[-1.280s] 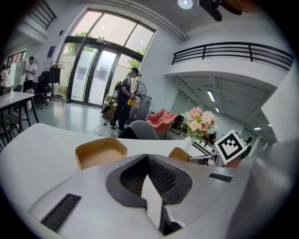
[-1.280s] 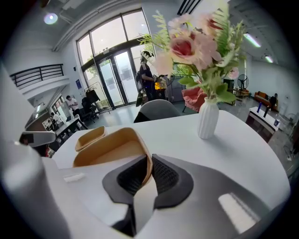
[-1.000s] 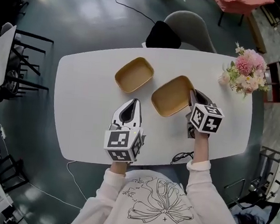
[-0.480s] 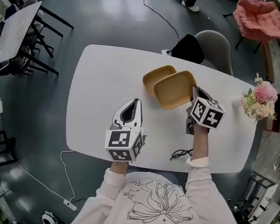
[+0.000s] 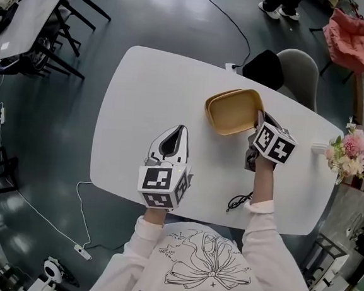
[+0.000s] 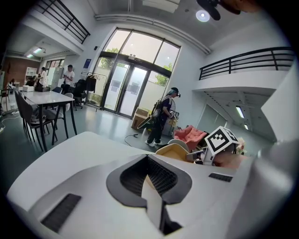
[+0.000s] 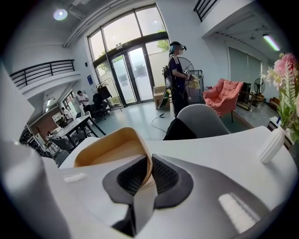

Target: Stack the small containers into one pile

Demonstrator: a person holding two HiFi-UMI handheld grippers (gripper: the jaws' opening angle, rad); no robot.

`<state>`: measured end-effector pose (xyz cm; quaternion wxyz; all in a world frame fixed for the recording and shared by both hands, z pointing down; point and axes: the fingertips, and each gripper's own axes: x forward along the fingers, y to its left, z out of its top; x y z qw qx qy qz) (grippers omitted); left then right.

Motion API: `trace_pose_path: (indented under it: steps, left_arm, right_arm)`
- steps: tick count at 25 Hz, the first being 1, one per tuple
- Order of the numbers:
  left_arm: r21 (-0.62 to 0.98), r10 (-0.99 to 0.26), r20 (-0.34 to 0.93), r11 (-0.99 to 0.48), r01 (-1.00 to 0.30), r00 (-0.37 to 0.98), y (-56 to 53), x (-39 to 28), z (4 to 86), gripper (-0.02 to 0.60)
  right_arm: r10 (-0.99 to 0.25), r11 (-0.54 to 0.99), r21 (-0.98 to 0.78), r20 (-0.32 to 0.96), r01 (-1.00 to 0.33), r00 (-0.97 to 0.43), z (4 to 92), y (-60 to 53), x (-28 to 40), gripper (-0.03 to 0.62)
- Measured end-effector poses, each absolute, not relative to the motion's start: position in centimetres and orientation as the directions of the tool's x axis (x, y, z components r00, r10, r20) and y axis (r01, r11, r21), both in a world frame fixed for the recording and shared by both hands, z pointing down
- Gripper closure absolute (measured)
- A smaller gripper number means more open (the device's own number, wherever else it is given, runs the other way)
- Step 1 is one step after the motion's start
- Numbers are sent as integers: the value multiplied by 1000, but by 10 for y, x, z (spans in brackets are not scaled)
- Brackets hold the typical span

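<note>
The left gripper [image 5: 181,131] hovers over the bare worktop [image 5: 141,100] with its jaws together and nothing between them. The containers are ahead of these jaws and to their right. There the right gripper [image 5: 259,121] has its jaws clamped on the near wall of the upper container [image 5: 234,110]. It lies over the lower container [image 5: 207,105], of which only a thin edge shows on the left. The risk, I think, is at the release: the grip is on one wall only, so the upper container may tilt and sit crooked, or push the unheld lower one away. Behind the right jaws lies a black cable [image 5: 239,202], and far to their right stands a vase of flowers [image 5: 351,152]; neither blocks the way.
</note>
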<state>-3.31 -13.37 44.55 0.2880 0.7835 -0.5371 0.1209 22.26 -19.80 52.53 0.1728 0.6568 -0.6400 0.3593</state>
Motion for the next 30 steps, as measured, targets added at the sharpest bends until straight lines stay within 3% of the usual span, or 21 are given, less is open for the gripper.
trace_pose_path:
  steps: [20, 24, 30]
  left_arm:
    - [337, -747, 558, -193, -922, 361, -146, -54, 481, 575]
    - [334, -750, 557, -191, -923, 357, -148, -53, 480, 575]
    - [324, -771, 524, -212, -922, 361, -152, -51, 462, 575]
  right_arm:
    - [-631, -122, -167, 774, -978, -53, 578, -216, 214, 544]
    - [-638, -85, -173, 766, -981, -80, 575, -220, 206, 434]
    - [-708, -44, -114, 705, -993, -50, 547, -216, 201, 414]
